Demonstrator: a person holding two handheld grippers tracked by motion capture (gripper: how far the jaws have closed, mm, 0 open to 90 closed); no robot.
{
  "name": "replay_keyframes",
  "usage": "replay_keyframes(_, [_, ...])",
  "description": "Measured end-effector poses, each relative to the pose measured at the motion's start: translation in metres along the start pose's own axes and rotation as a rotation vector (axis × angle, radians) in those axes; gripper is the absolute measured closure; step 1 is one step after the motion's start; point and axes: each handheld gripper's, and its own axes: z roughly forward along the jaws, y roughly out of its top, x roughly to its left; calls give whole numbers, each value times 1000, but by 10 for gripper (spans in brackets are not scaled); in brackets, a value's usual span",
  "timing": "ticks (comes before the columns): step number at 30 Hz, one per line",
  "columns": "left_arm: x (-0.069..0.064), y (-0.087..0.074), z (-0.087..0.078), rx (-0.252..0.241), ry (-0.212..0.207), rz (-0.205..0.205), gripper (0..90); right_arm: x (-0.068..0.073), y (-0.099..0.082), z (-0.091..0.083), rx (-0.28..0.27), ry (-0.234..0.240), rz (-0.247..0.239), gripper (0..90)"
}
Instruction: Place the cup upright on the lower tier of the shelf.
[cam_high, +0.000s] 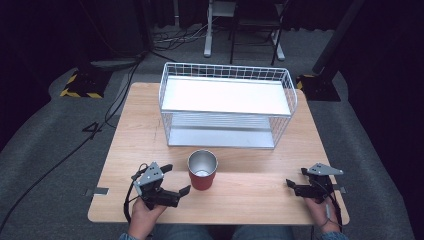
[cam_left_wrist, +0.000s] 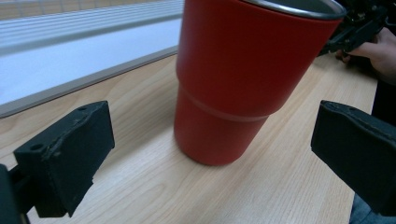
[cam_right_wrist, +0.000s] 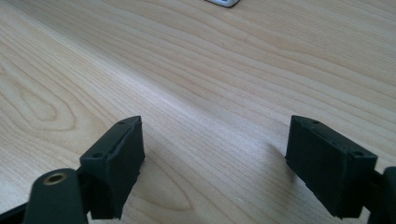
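Red tumbler (cam_high: 202, 171) near the table's front edge not yet gripped; left gripper (cam_high: 177, 179) jaws spread beside it, right gripper (cam_high: 296, 178) jaws also apart.

No legible text, label, brand or number appears on any surface. The only sign-like marking is a yellow-and-black hazard stripe pattern on the black floor base (cam_high: 78, 86), located left of the wire basket (cam_high: 226, 75), beyond the table edge. It carries no characters.
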Motion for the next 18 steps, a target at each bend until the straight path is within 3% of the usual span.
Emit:
replay_keyframes(6, [-6,2,12,-4,-8,2,0,0,0,0,1,3,2,195])
replay_keyframes(10, [-12,4,24,-12,13,26,2,-1,0,0,2,6,4,193])
replay_keyframes(18, [-17,3,44,-2,39,28,0,-1,0,0,4,6,8,192])
